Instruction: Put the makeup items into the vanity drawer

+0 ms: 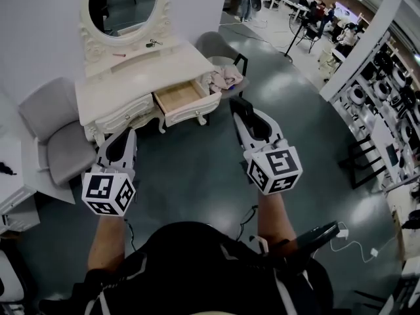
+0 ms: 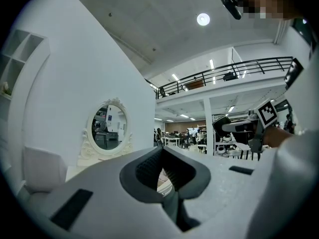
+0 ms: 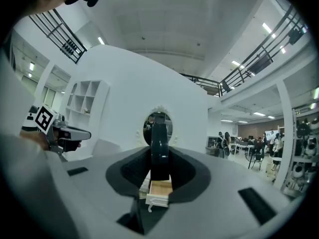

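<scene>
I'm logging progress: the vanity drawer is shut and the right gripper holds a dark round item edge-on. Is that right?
Not quite: the vanity drawer is pulled open, as the head view shows. The right gripper does hold a dark round item edge-on.

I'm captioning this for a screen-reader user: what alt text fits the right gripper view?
The right gripper holds a dark, flat, round case on edge between its jaws. Beyond the case, an open white drawer with a wood-coloured inside stands below an oval mirror in an ornate white frame.
</scene>
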`<state>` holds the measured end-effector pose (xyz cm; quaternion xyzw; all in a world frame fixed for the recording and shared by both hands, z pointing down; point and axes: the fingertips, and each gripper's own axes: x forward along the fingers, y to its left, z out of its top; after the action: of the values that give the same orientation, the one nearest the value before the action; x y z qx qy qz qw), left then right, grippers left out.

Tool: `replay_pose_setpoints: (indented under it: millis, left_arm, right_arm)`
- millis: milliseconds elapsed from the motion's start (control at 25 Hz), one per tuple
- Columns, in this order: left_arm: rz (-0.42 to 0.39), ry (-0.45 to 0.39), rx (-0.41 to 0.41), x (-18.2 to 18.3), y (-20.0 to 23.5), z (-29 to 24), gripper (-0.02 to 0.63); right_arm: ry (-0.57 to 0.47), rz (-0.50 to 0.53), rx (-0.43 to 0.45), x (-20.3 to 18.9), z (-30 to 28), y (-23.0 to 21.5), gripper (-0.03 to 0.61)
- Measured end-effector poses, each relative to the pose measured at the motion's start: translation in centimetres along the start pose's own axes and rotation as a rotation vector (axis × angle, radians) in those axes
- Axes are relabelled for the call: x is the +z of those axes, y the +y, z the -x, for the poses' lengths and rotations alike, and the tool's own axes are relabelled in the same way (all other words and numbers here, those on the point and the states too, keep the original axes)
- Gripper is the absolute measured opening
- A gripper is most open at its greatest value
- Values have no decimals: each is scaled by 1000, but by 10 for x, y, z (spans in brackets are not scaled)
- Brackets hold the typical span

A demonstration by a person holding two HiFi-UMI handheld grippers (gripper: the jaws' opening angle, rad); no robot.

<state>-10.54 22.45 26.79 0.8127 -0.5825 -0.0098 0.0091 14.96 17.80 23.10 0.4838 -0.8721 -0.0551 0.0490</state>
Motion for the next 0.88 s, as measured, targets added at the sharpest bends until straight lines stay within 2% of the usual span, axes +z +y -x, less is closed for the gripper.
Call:
replay_pose_setpoints:
  millis: [680,880]
  left_arm:
    - [20,8,-80,-12,44,24,3]
    - [34,4,-98,-18,54,24,3]
  right_arm:
    - [8,-21,-63,0,-11,56,103]
    - [20,3,-71,-2,-17,69,103]
